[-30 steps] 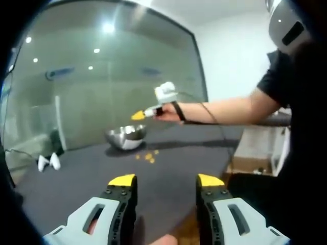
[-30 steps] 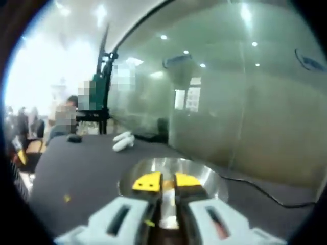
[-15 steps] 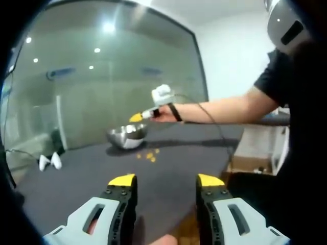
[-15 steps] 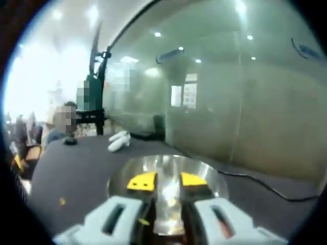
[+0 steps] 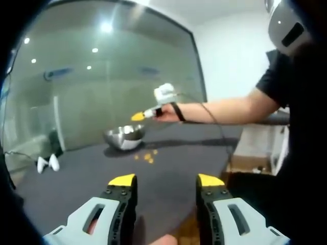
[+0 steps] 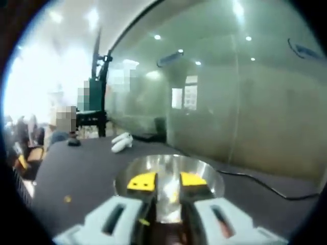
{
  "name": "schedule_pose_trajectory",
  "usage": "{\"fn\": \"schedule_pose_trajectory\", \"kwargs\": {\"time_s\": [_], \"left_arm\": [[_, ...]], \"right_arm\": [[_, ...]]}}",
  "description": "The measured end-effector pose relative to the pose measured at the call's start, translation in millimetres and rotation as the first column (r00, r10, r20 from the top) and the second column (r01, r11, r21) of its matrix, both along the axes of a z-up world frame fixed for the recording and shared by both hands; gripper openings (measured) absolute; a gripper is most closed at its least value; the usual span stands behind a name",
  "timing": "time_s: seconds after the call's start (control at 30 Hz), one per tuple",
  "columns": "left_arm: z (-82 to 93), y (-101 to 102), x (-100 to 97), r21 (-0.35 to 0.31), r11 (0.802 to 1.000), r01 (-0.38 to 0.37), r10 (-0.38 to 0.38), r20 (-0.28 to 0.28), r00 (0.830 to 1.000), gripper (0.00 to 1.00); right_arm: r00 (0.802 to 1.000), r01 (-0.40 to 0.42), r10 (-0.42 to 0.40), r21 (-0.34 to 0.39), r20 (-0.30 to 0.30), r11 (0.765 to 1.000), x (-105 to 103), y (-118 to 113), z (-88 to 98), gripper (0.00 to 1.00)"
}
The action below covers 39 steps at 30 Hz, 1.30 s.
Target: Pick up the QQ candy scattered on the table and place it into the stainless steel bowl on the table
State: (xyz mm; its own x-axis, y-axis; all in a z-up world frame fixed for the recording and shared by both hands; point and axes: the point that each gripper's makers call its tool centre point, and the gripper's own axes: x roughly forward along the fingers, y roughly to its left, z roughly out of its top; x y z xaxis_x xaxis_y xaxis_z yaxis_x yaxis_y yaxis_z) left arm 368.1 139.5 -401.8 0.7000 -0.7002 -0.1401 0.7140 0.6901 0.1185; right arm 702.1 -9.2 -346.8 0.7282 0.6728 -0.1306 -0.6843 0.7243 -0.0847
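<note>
A dark table [image 5: 168, 168] carries the stainless steel bowl [image 5: 125, 137], the right gripper [image 6: 162, 181] poised directly above it, jaws parted a little and empty as far as can be seen. QQ candy [image 5: 147, 157] lies scattered just beside the bowl, on the person's side, nearest that hand. The left gripper [image 5: 166, 179] hangs well back, jaws wide, empty. Two white objects [image 5: 45, 163] sit beyond the bowl; nothing blocks the reach.

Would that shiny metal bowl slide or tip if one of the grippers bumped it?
The stainless steel bowl looks thin-walled and rounded underneath, so it is probably light and might rock or skid on the smooth dark table if nudged. Its wide, low shape suggests that it would wobble rather than tip over. The right gripper hovers above it, jaws slightly apart.
</note>
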Motion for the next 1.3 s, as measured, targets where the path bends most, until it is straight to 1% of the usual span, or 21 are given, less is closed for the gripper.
{"fn": "schedule_pose_trajectory", "kwargs": {"time_s": [0.07,0.1,0.17,0.27,0.33,0.37,0.43,0.47,0.53,0.63,0.7,0.77,0.8,0.83,0.9,0.93,0.97,1.0,1.03,1.07,1.3], "left_arm": [[-0.7,0,0.7,0.003,1.0,0.001,-0.001,0.0,1.0,0.47],[-0.9,0,1.2,0.004,1.0,0.0,0.0,0.0,1.0,0.47],[-0.6,0,2.2,0.004,1.0,0.001,-0.001,0.001,1.0,0.47],[1.3,0,3.7,-0.001,1.0,0.003,-0.003,0.007,1.0,0.47],[2.1,-1,4.1,-0.002,1.0,0.008,-0.008,0.012,1.0,0.47],[1.8,-2,4.6,0.0,1.0,0.011,-0.011,0.014,1.0,0.47],[0.2,-4,6.9,0.003,1.0,0.016,-0.016,0.014,1.0,0.47],[-0.8,-5,9.0,0.006,1.0,0.014,-0.014,0.013,1.0,0.47],[-1.3,-5,10.7,0.017,1.0,0.015,-0.015,0.015,1.0,0.47],[1.8,-6,12.1,0.006,1.0,0.014,-0.014,0.019,1.0,0.47],[3.0,-7,11.9,0.0,1.0,0.017,-0.017,0.019,1.0,0.47],[3.4,-7,11.4,0.003,1.0,0.019,-0.019,0.021,1.0,0.47],[3.7,-7,11.0,0.004,1.0,0.019,-0.019,0.022,1.0,0.47],[4.2,-7,10.6,0.001,1.0,0.018,-0.018,0.022,1.0,0.47],[4.4,-7,9.5,-0.003,1.0,0.017,-0.017,0.021,1.0,0.47],[3.9,-7,8.9,-0.001,1.0,0.018,-0.018,0.02,1.0,0.47],[3.2,-7,8.5,0.002,1.0,0.019,-0.019,0.019,1.0,0.47],[2.1,-6,8.4,0.004,1.0,0.018,-0.018,0.016,1.0,0.47],[1.4,-6,8.7,0.005,1.0,0.017,-0.017,0.016,1.0,0.47],[1.1,-6,9.0,0.006,1.0,0.016,-0.016,0.016,1.0,0.47],[2.0,-4,3.4,0.008,1.0,0.015,-0.016,0.017,1.0,0.47]], "right_arm": [[1.0,-0.006,0.006,0.008,0.028,1.0,-9,-6,6.3,0.17],[1.0,-0.005,0.004,0.012,0.031,1.0,-16,-10,8.0,0.17],[0.999,-0.026,0.024,0.031,0.048,0.999,-36,-17,13.3,0.17],[0.997,-0.041,0.04,0.026,0.068,0.999,-68,-28,12.9,0.17],[0.994,-0.044,0.044,-0.002,0.096,0.999,-83,-36,9.0,0.18],[0.995,-0.04,0.04,0.0,0.096,0.999,-88,-39,7.2,0.18],[0.994,-0.044,0.044,0.003,0.096,0.999,-102,-44,1.0,0.18],[0.996,-0.045,0.044,0.009,0.082,0.999,-108,-46,-3.7,0.18],[0.996,-0.043,0.041,0.02,0.074,0.999,-122,-51,-12.1,0.18],[0.998,-0.06,0.059,0.029,0.038,0.998,-143,-56,-31.4,0.19],[0.997,-0.068,0.067,0.019,0.025,0.998,-153,-60,-42.2,0.19],[0.998,-0.058,0.059,-0.019,0.015,0.998,-165,-67,-50.9,0.19],[0.998,-0.062,0.062,-0.004,0.025,0.998,-171,-70,-50.1,0.19],[0.997,-0.07,0.07,0.022,0.013,0.997,-176,-71,-50.7,0.19],[0.998,-0.066,0.066,0.005,-0.005,0.998,-179,-78,-57.5,0.19],[0.998,-0.056,0.056,-0.021,0.001,0.998,-179,-82,-61.1,0.19],[0.998,-0.055,0.055,-0.029,0.004,0.998,-179,-84,-63.6,0.19],[0.998,-0.055,0.055,-0.027,-0.006,0.998,-178,-86,-66.6,0.19],[0.998,-0.053,0.053,-0.006,-0.022,0.999,-177,-87,-69.3,0.19],[0.998,-0.046,0.048,0.027,-0.048,0.999,-174,-87,-73.3,0.19],[0.996,-0.068,0.067,-0.016,-0.066,0.998,-168,-71,-91.9,0.19]]}}
